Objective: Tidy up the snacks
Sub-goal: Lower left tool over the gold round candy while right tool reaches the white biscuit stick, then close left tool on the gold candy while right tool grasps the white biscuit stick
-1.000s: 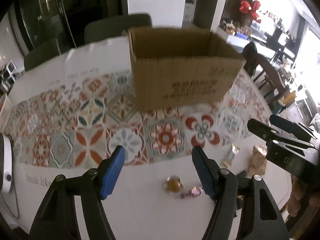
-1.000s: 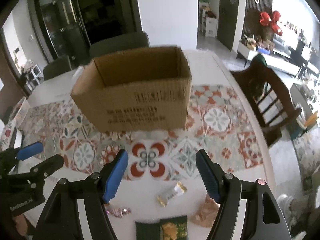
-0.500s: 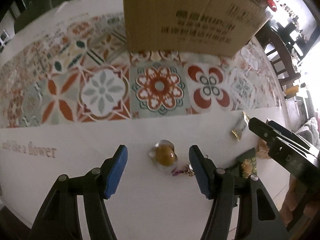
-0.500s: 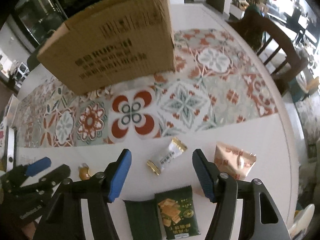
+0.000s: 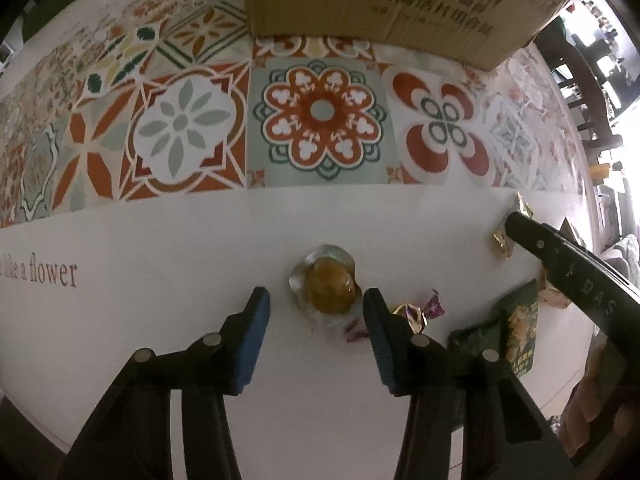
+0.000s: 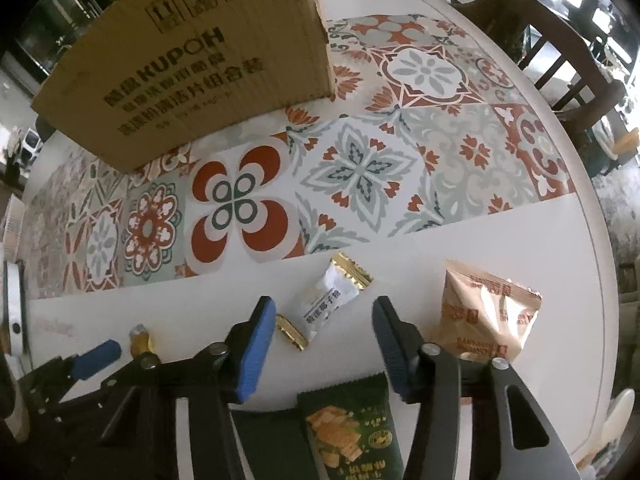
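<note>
My left gripper (image 5: 316,300) is open, low over the white table, with a clear-wrapped amber jelly cup (image 5: 326,286) between its fingertips. A purple-and-gold candy (image 5: 416,314) lies just right of it. My right gripper (image 6: 324,308) is open, with a white-and-gold wrapped candy (image 6: 326,302) lying between its fingertips. A beige snack pouch (image 6: 484,312) lies to its right and a green cracker packet (image 6: 352,432) lies under it. The cardboard box (image 6: 200,56) stands behind on the patterned runner; it also shows in the left wrist view (image 5: 400,0).
The patterned tile runner (image 5: 320,116) crosses the table between the snacks and the box. The table's curved edge (image 6: 600,280) runs on the right, with a wooden chair (image 6: 560,48) beyond it. A white device (image 6: 12,312) sits at the far left.
Both grippers have dropped lower and closer to the table. The jelly cup now sits between the left fingertips and the white candy between the right fingertips.
</note>
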### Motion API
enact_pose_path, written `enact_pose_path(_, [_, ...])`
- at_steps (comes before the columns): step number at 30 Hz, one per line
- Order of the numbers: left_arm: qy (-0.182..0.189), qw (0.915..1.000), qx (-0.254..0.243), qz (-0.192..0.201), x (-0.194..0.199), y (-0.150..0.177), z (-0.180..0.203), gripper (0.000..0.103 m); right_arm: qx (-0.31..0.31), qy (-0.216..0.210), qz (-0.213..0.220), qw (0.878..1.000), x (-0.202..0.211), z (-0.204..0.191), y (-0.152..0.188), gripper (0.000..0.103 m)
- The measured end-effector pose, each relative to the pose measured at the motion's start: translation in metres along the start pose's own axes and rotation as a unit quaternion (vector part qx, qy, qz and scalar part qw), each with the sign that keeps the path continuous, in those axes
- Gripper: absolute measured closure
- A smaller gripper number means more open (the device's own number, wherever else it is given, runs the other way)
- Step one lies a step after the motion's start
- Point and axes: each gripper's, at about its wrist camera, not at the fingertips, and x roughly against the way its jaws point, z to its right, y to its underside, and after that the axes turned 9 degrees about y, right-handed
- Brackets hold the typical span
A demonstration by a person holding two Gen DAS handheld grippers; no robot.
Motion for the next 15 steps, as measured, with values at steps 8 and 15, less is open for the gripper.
enact_pose_path(8, [-0.010, 0.9997, -0.005, 0.020, 0.004, -0.003, -0.004, 0.069, 0.031, 0.008, 0.005, 0.999, -0.008, -0.009, 0.001, 0.076])
enact_pose_path(15, [-0.009, 0.9994, -0.017, 0.027, 0.004, -0.005, -0.004, 0.069, 0.056, -0.008, 0.019, 0.998, 0.000, -0.014, 0.011, 0.082])
